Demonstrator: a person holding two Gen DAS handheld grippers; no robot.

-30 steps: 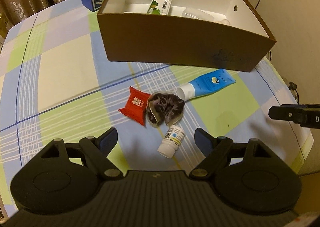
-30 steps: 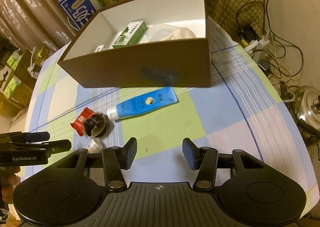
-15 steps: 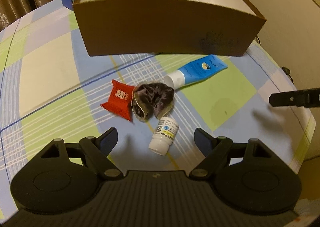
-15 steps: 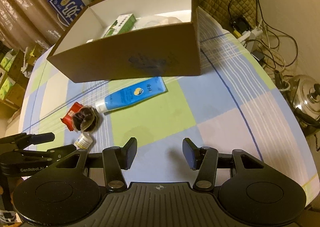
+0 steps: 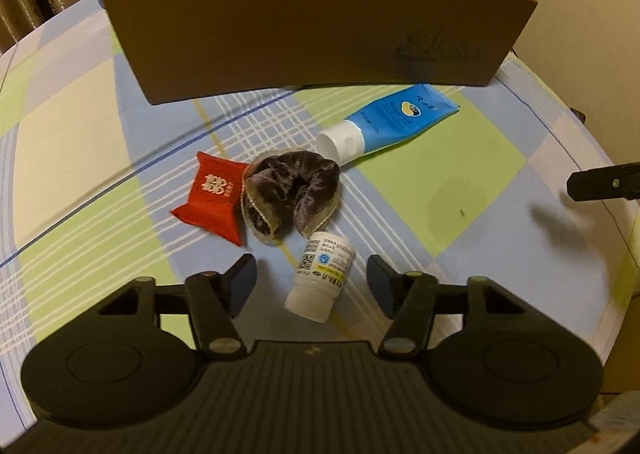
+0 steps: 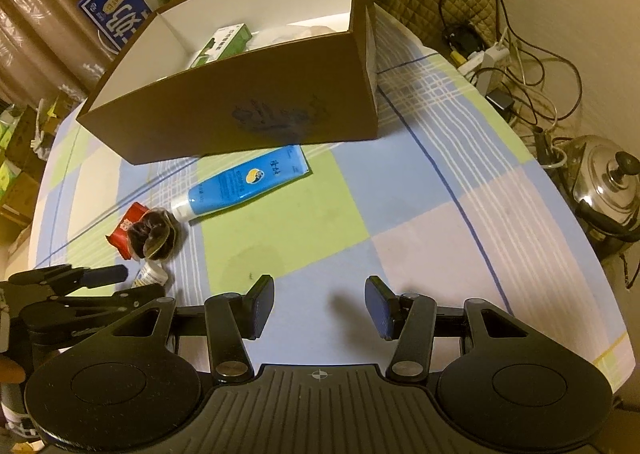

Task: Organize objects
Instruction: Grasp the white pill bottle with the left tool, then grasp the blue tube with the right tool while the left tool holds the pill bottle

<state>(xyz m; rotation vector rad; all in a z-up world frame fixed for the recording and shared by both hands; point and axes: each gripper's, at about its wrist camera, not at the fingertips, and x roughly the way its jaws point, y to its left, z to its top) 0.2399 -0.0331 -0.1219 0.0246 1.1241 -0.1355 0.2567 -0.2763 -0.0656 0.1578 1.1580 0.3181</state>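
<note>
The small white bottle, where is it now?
In the left wrist view, the white bottle lies on its side between the open left gripper fingers, just below the dark scrunchie.

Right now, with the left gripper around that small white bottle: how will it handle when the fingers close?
The white bottle lies on its side, so it may roll if nudged off-centre. It looks rigid plastic, probably light. The left gripper is open and straddles it; the scrunchie sits close.

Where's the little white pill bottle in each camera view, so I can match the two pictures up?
Left wrist view: the white pill bottle lies on its side at lower centre, between the open left gripper fingers.
Right wrist view: only part of it shows at the lower left, behind the left gripper.
Shared landmark: the dark scrunchie just beyond the bottle.
</note>
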